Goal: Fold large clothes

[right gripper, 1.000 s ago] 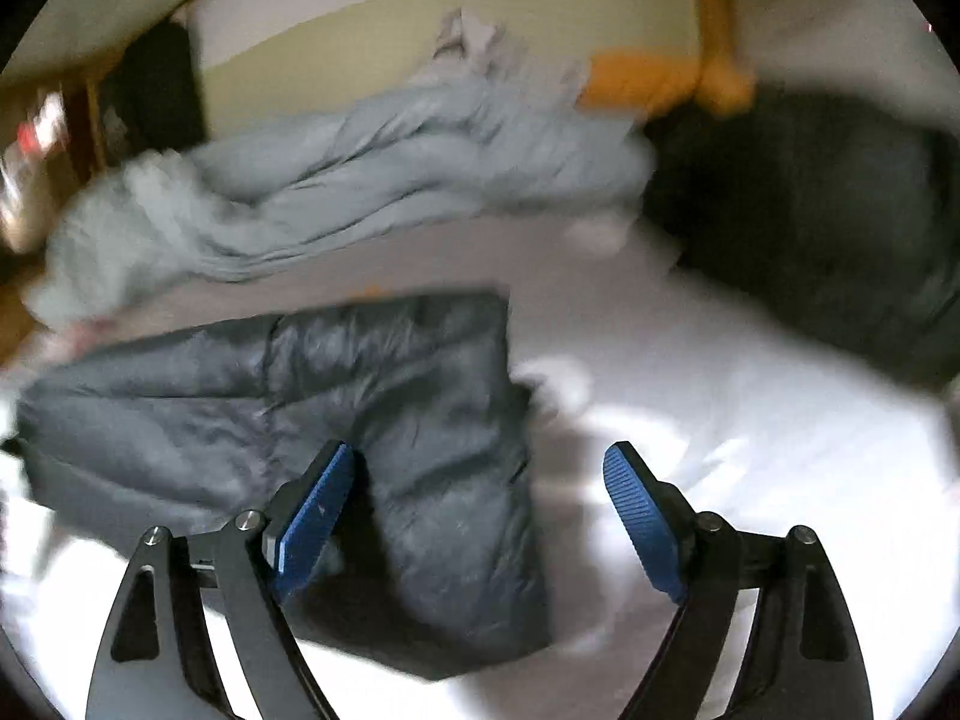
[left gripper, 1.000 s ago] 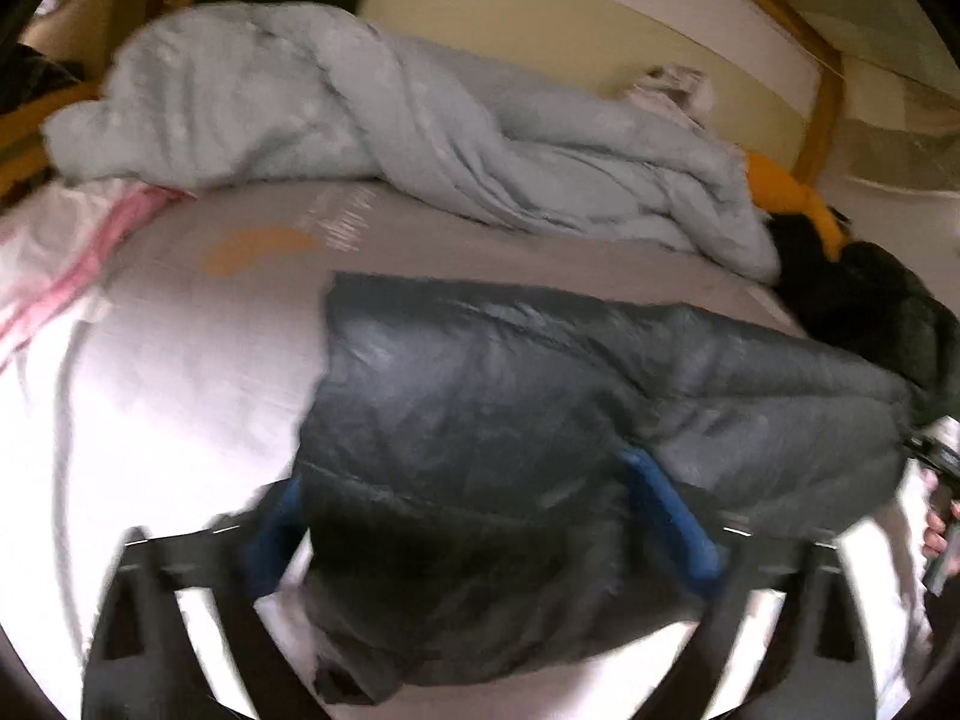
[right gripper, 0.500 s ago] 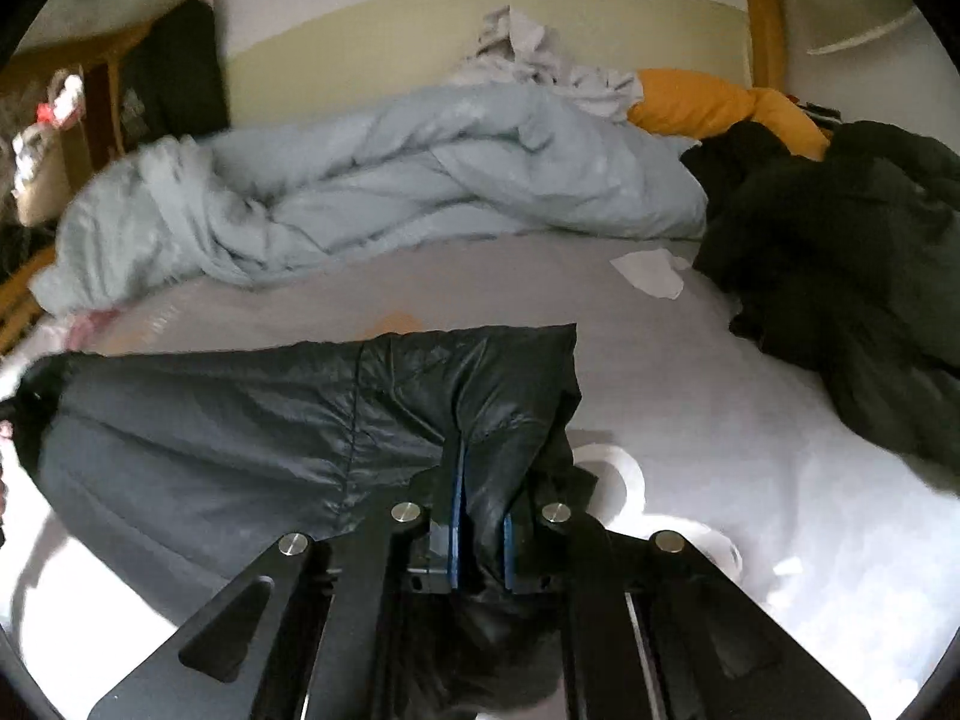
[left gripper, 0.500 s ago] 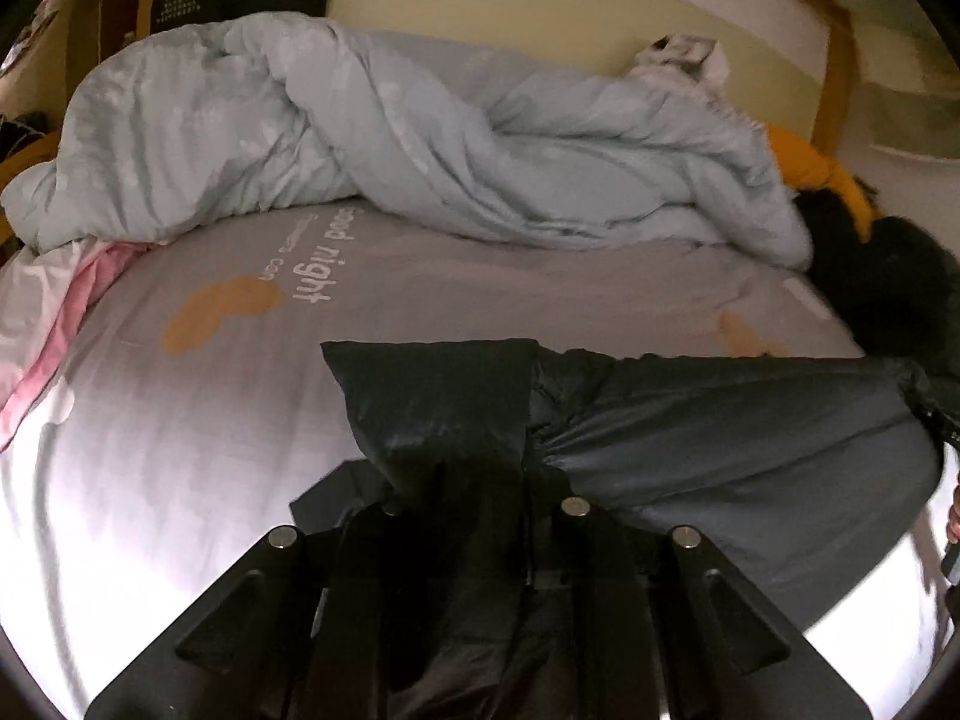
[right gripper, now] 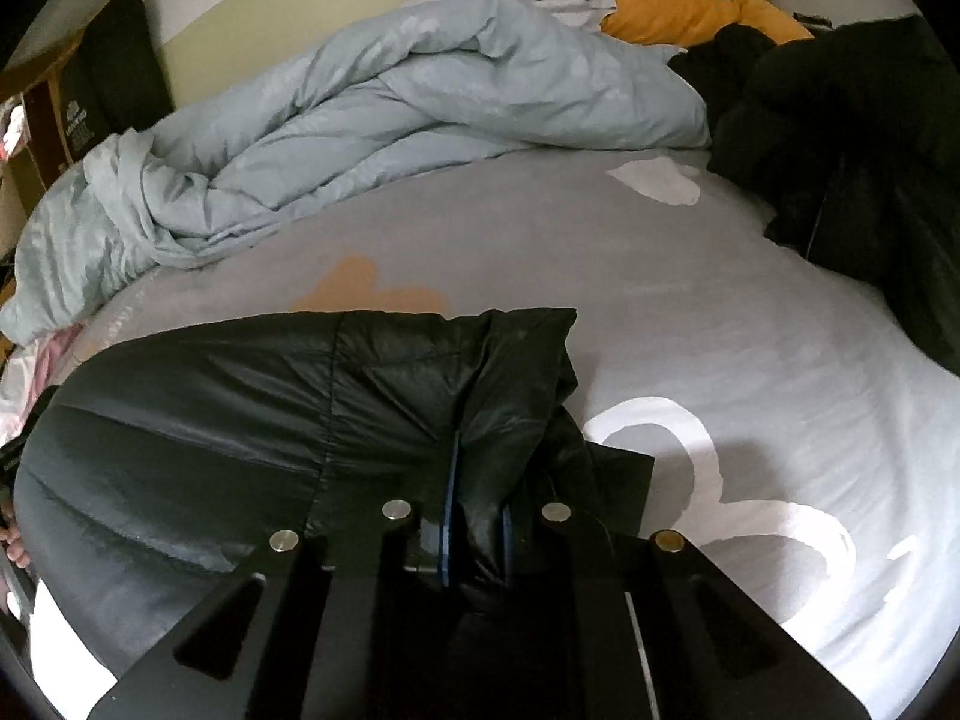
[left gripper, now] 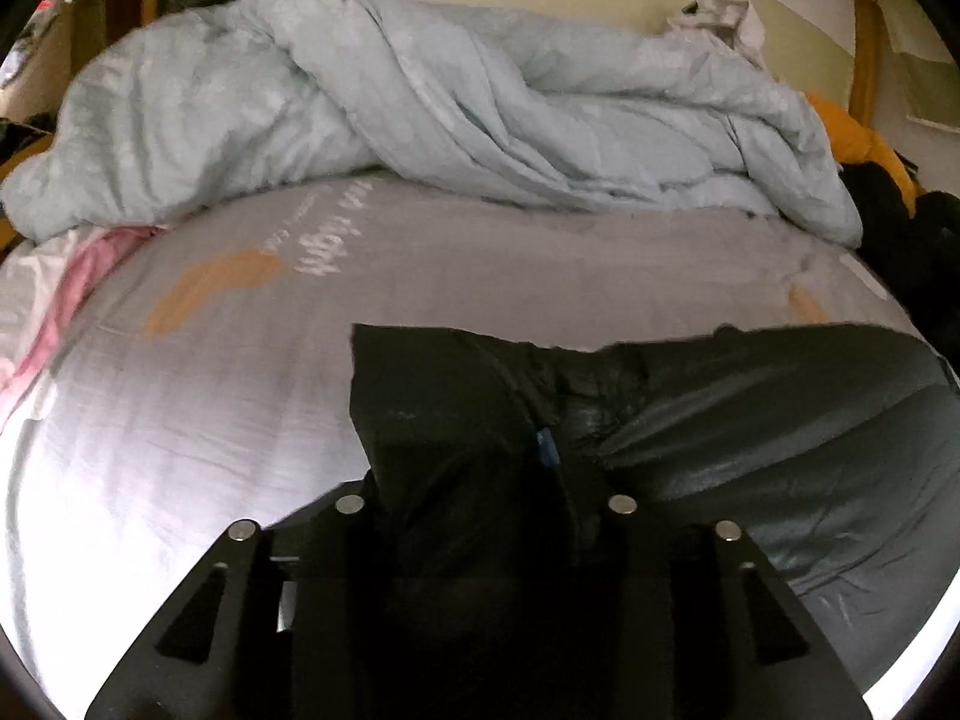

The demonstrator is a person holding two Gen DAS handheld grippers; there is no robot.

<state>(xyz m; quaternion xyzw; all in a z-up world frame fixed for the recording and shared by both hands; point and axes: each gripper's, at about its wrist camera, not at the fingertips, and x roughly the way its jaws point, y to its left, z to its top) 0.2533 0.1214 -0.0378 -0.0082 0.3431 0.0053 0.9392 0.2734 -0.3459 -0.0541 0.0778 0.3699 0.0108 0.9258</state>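
Observation:
A dark grey puffer jacket (left gripper: 750, 438) lies stretched across the grey bed sheet (left gripper: 480, 264); it also shows in the right wrist view (right gripper: 210, 420). My left gripper (left gripper: 516, 456) is shut on the jacket's left end, with only a sliver of one blue pad (left gripper: 546, 447) showing through the fabric. My right gripper (right gripper: 477, 516) is shut on the jacket's right end, fabric bunched between its blue pads (right gripper: 450, 504). The jacket hangs taut between the two grippers, its held edge lifted off the sheet.
A crumpled light blue duvet (left gripper: 450, 114) lies along the back of the bed, also in the right wrist view (right gripper: 390, 114). A pile of black clothes (right gripper: 852, 150) sits at the right, with an orange pillow (right gripper: 678, 9) behind. Pink fabric (left gripper: 72, 282) lies at the left.
Both grippers were open over the jacket a second ago. They have closed on its two ends and lifted the edge, pulling it taut and a little nearer.

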